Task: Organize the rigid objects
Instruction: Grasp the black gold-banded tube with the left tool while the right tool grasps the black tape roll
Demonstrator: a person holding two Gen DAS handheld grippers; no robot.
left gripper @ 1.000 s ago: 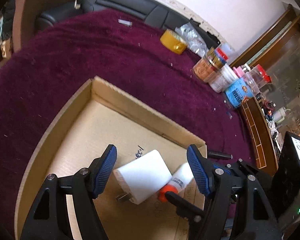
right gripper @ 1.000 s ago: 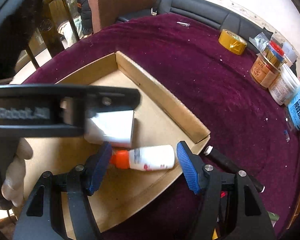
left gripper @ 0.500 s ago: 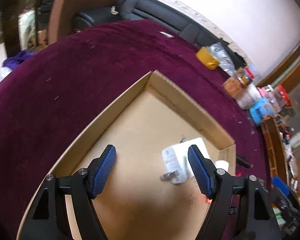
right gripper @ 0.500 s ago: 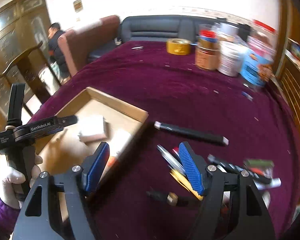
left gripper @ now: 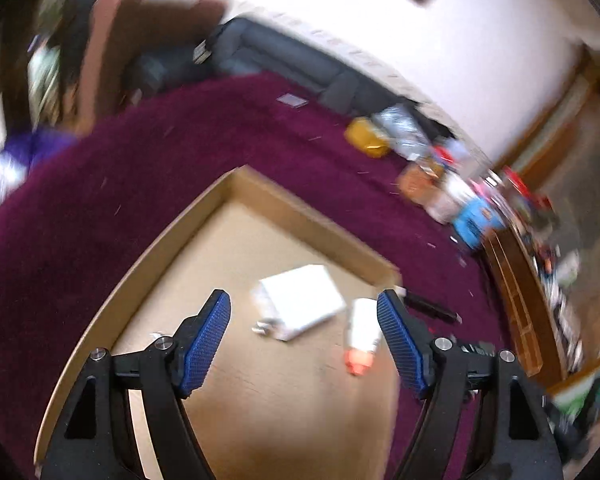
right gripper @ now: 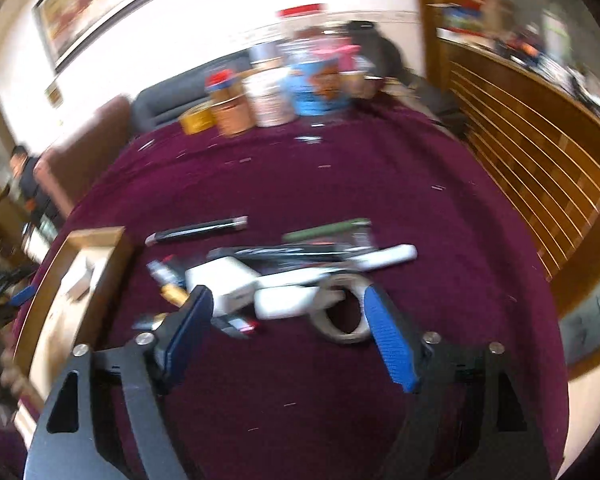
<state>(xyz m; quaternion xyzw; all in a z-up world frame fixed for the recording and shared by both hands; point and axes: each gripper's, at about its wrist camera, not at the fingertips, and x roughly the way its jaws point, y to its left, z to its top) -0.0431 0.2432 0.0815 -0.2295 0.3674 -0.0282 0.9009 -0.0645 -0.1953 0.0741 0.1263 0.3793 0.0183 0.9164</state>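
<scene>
Left wrist view:
my left gripper [left gripper: 304,336]: jaws opening, nothing between the pads; it hangs over the cardboard tray [left gripper: 312,216].
tray contents: 2 things already lie inside, a white charger [left gripper: 304,300] and a white bottle with an orange cap [left gripper: 362,334], side by side near the tray's right corner; neither touches my pads.
outside the tray: a black pen [left gripper: 432,307] lies on the purple cloth [left gripper: 148,168] just past the right wall.

Right wrist view:
my right gripper [right gripper: 286,320]: jaws opening, empty, aimed down at the pile of loose items.
nearest target: a white oblong case [right gripper: 288,302] lies straight ahead between my fingertips, long axis running left to right, across the jaw line.
beside it: a tape roll [right gripper: 342,308] just to its right, a white adapter [right gripper: 228,280] to its left.
nearer hand: I judge the right, since the pile sits to the right of the tray [right gripper: 96,236].
motion blur: edges are soft, so contact cannot be told.
</scene>
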